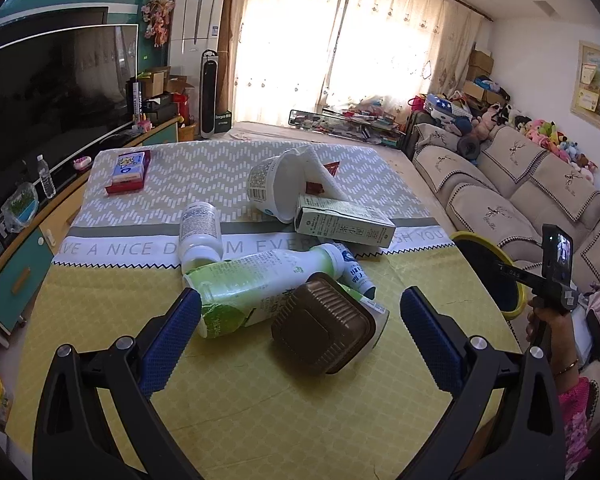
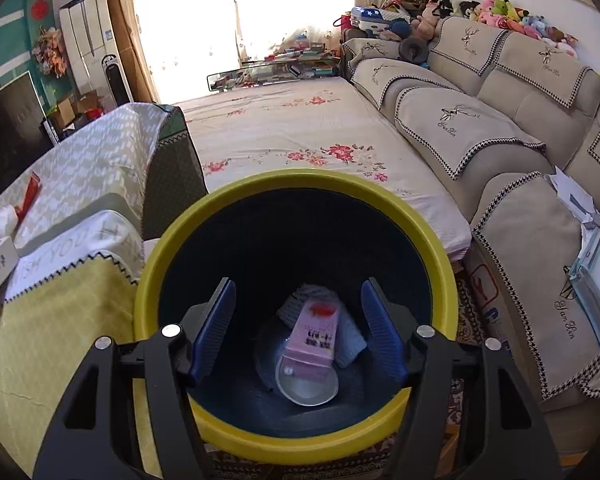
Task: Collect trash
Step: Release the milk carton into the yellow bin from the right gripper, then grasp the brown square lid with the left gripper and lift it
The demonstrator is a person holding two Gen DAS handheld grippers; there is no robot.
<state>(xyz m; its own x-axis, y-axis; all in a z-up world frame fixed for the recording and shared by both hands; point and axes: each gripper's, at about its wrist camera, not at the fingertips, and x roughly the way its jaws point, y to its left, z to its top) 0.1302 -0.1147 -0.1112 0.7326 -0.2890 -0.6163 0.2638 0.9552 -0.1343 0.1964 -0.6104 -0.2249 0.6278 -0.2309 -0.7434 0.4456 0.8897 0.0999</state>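
While the left claw (image 1: 300, 312) is hanging spread wide and empty over the heap on the bench (image 1: 100, 320), the brown tray (image 1: 324, 324) is sitting tilted on the green-and-white bottle (image 1: 256, 280), so a squeeze on that rounded bottle is risking the tray sliding off and the white pill bottle (image 1: 200, 232) behind it rolling toward the bench edge. Over to the right, the right claw (image 2: 298, 328) is hovering spread and empty above the yellow-rimmed bin (image 2: 300, 440), the pink carton (image 2: 314, 336) lying at the bottom, and a swing back to the bench is threatening to clip that rim and tip the bin.
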